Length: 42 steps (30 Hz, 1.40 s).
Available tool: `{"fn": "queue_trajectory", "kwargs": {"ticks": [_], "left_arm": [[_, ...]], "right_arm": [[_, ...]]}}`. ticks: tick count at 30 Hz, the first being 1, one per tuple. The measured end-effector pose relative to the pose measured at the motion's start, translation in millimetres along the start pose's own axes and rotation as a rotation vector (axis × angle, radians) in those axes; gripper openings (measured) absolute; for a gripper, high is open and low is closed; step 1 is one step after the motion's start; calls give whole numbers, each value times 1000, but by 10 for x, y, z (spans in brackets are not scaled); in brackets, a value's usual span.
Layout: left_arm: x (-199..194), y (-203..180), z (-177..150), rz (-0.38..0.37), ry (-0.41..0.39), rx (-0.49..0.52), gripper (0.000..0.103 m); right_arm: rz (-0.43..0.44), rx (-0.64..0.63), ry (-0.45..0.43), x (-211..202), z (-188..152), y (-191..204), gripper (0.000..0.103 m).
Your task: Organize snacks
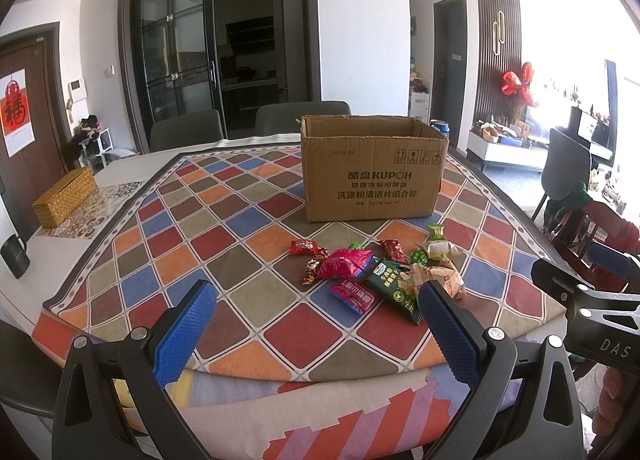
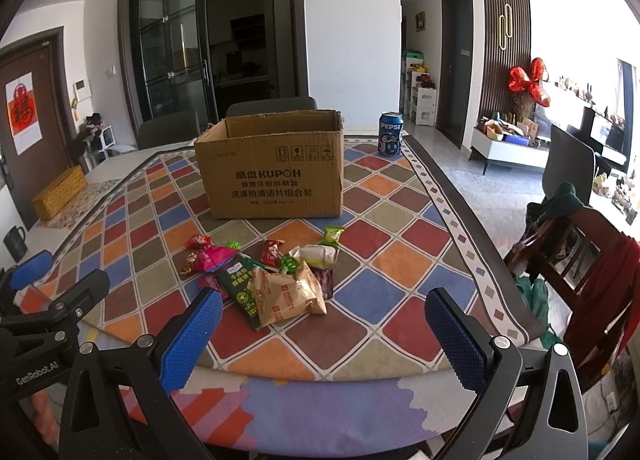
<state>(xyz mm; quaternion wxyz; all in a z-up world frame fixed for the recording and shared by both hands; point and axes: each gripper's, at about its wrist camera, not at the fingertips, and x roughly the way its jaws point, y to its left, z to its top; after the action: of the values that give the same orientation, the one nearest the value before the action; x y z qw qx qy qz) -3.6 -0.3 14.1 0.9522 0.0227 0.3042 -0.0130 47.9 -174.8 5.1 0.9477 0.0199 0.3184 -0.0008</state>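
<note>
A pile of wrapped snacks [image 1: 380, 274] lies on the checkered tablecloth in front of an open cardboard box [image 1: 372, 167]. It holds a pink packet [image 1: 346, 262], a dark green packet [image 1: 394, 290], tan biscuit packs [image 2: 288, 296] and small red and green candies. The pile [image 2: 272, 276] and the box [image 2: 272, 163] also show in the right wrist view. My left gripper [image 1: 316, 336] is open and empty, near the table's front edge, short of the pile. My right gripper [image 2: 324, 336] is open and empty, just in front of the pile.
A Pepsi can [image 2: 391, 133] stands right of the box at the back. A woven yellow box [image 1: 64, 195] and a black mug [image 1: 15, 256] sit at the left of the table. Chairs stand behind the table and a wooden chair [image 2: 580, 252] with clothes at the right.
</note>
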Motion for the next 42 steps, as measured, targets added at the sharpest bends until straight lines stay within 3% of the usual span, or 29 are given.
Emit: {"fn": "queue_trajectory", "kwargs": {"ticks": [19,30,42], "left_arm": [[48,-51,90,-18,7,11,101],[431,-29,53,-30,17,62,95],[989,-81,-26,-117,109,115,85]], "right_arm": [[20,-20,35,97,-18,66,102],[69,-44,132,519,-14,125,102],[87,-35,226,1073,19,154,97]]}}
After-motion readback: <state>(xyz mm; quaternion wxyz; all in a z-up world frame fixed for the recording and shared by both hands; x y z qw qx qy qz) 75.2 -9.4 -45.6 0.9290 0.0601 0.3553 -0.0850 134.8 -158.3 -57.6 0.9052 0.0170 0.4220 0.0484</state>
